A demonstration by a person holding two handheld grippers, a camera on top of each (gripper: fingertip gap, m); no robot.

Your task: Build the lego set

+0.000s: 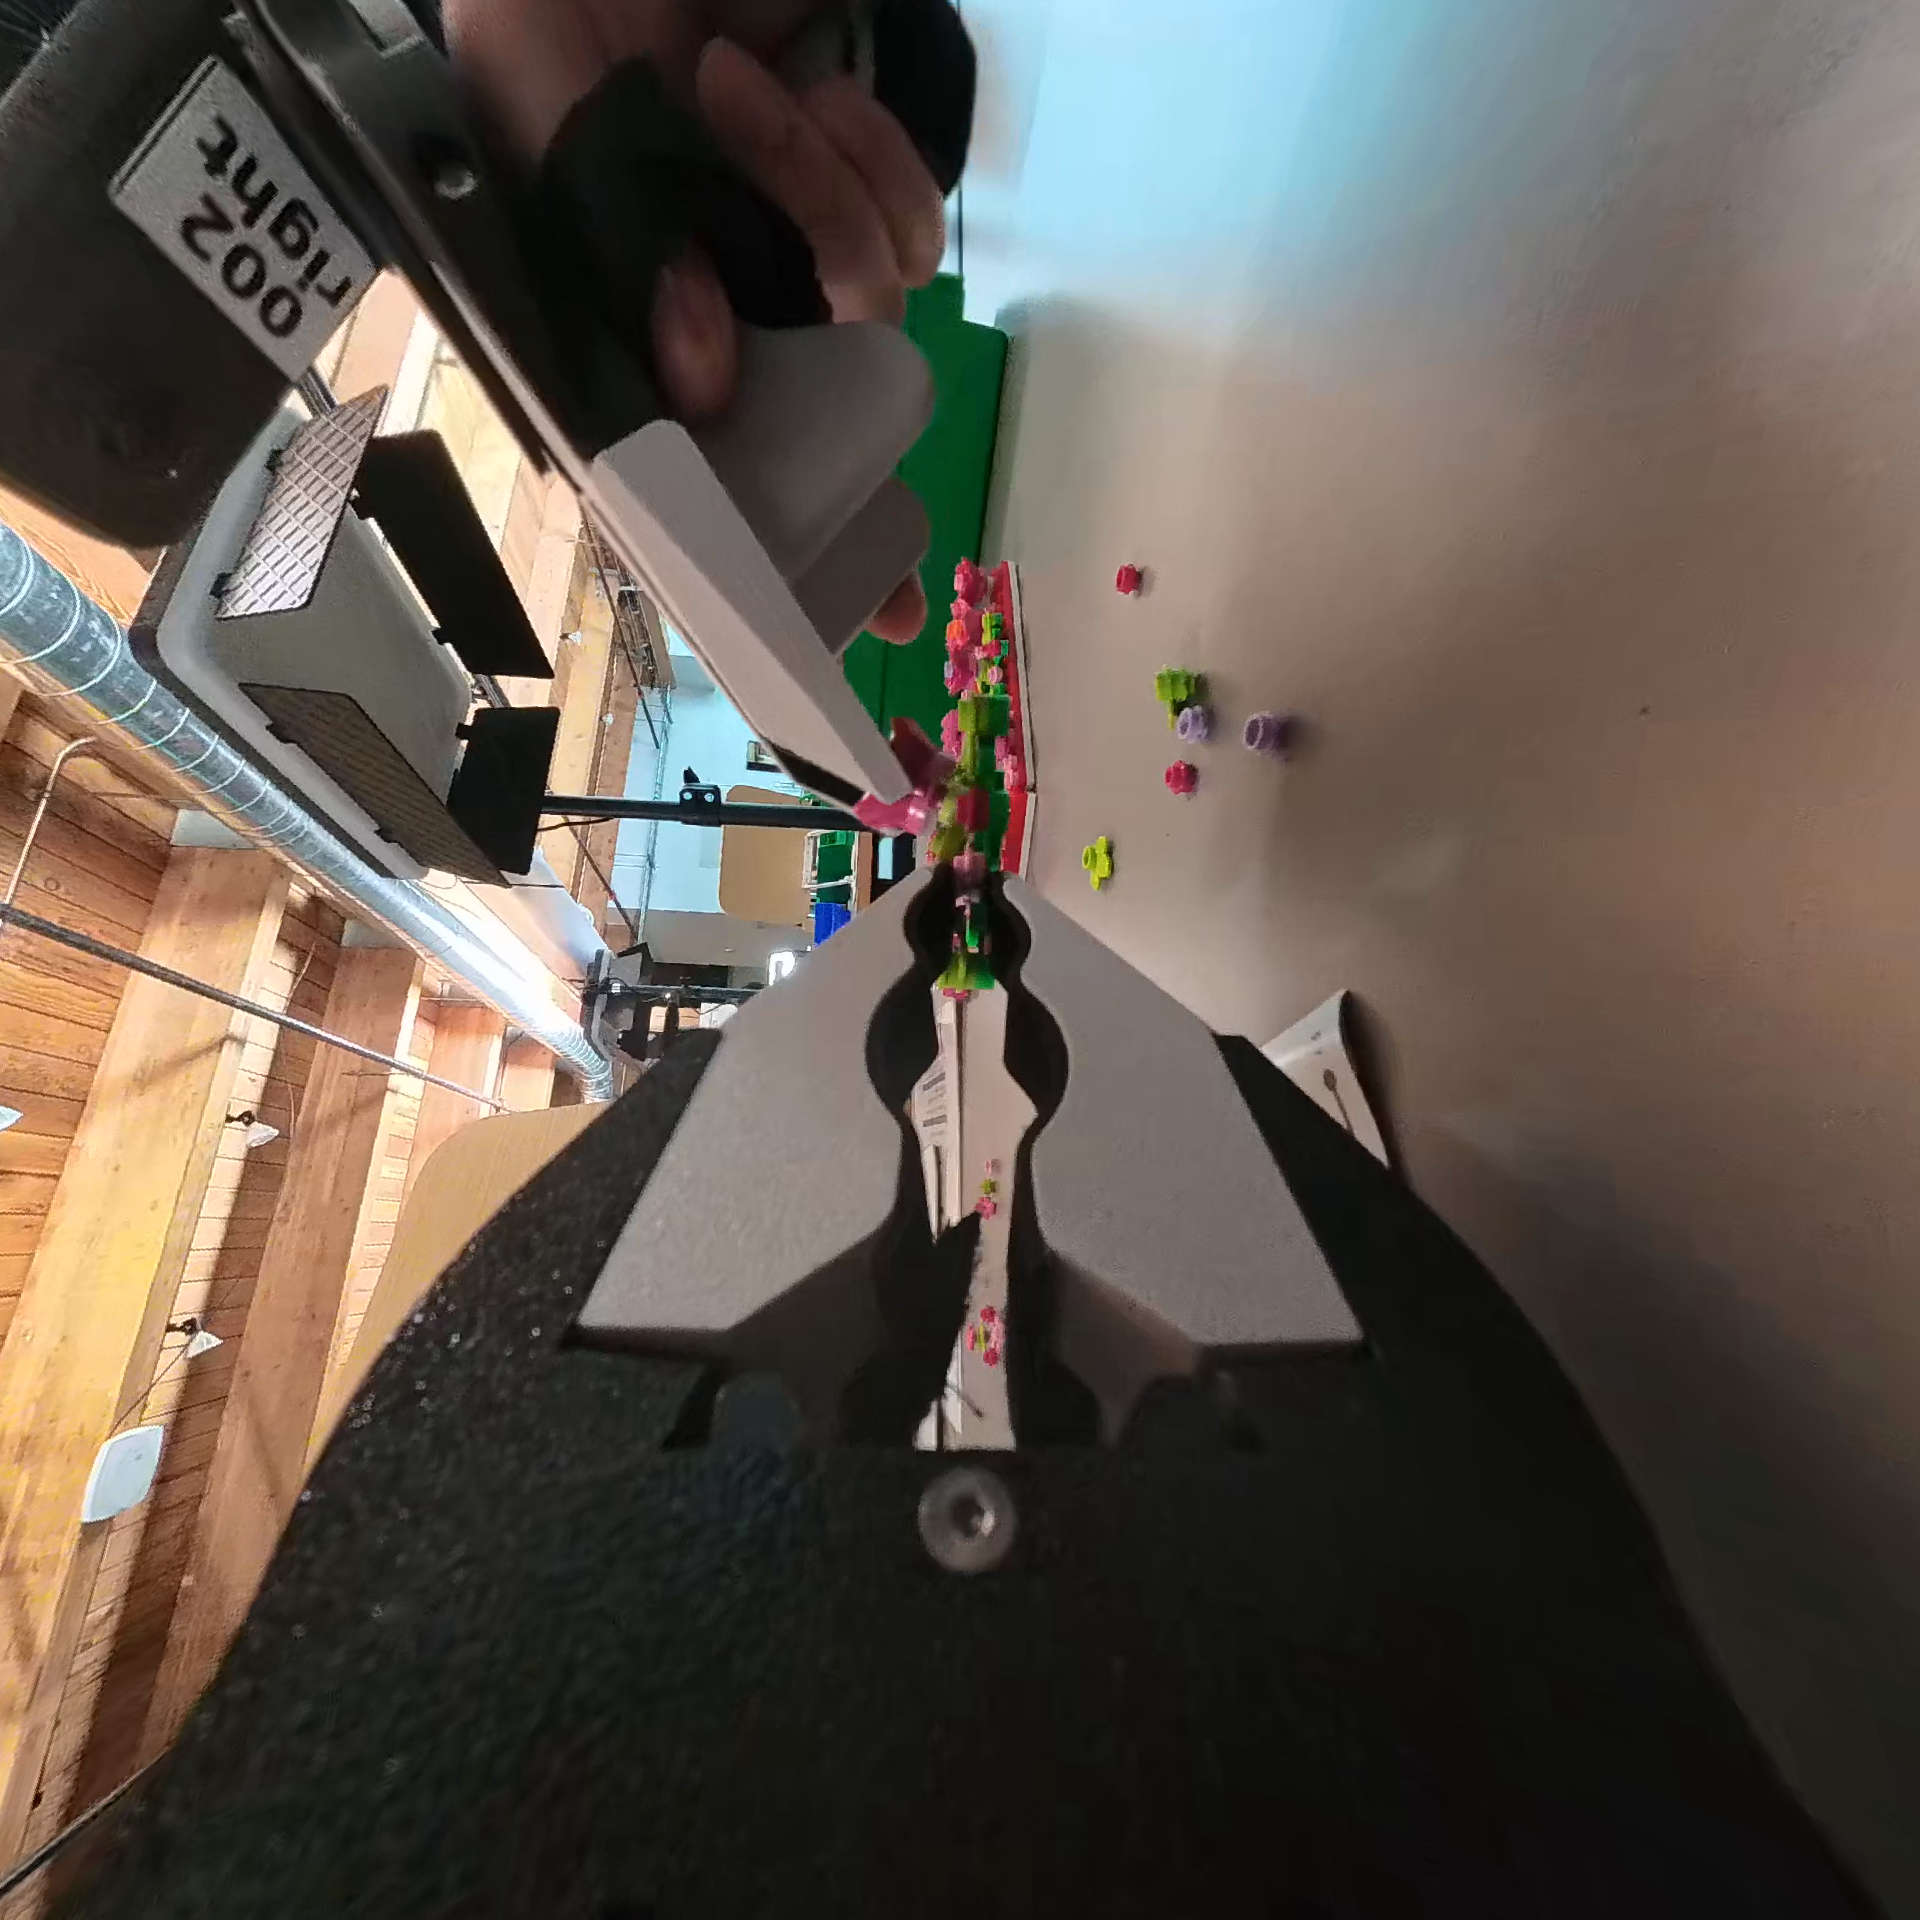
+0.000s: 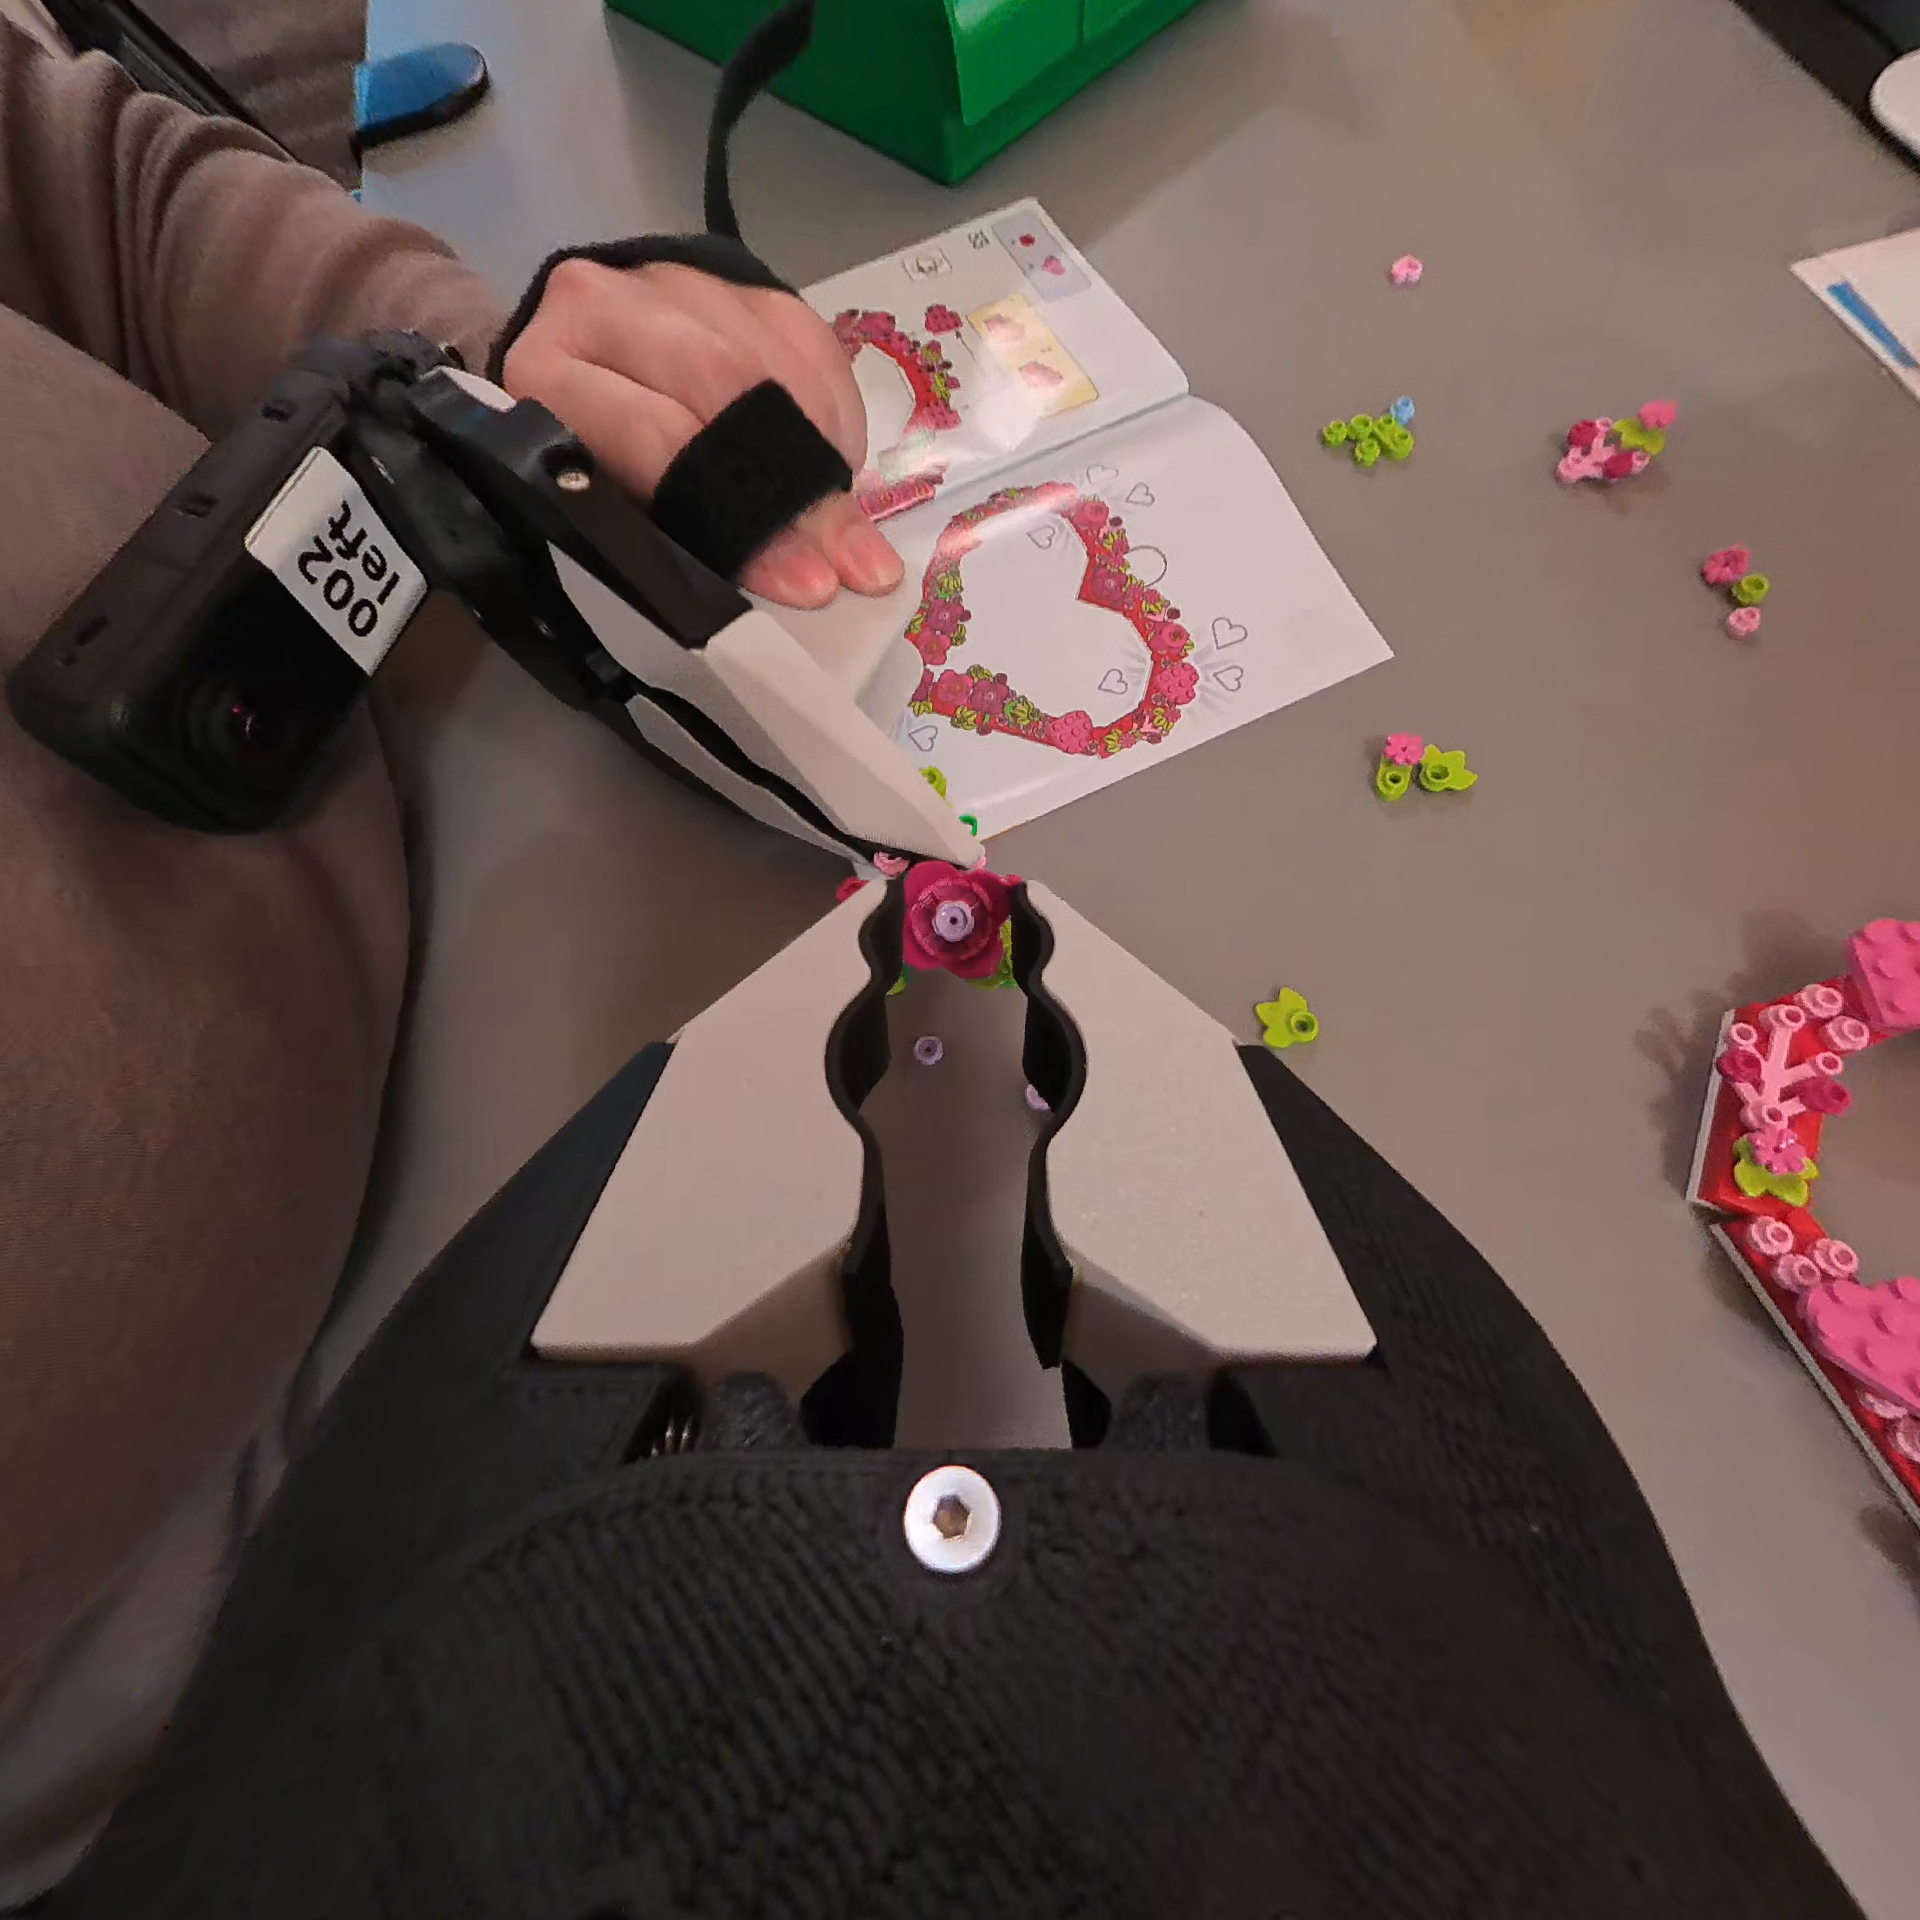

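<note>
Magenta plastic rose with lilac stud centre (image 2: 954,925): pinched at right tool (image 2: 954,896) tips; left tool (image 2: 914,854), closed on a small piece, touching its far edge.

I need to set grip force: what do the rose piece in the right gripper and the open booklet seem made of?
Rose piece: looks like hard moulded plastic, glossy magenta with crisp petal edges. Booklet: thin, slightly glossy printed paper, lying flat with a centre fold and faint glare.

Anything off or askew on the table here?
Nothing damaged or spilled. Loose flower pieces lie scattered on the table, normal mid-build. The red heart frame sits partly out of the right wrist view. The right gripper holds a magenta rose.
</note>
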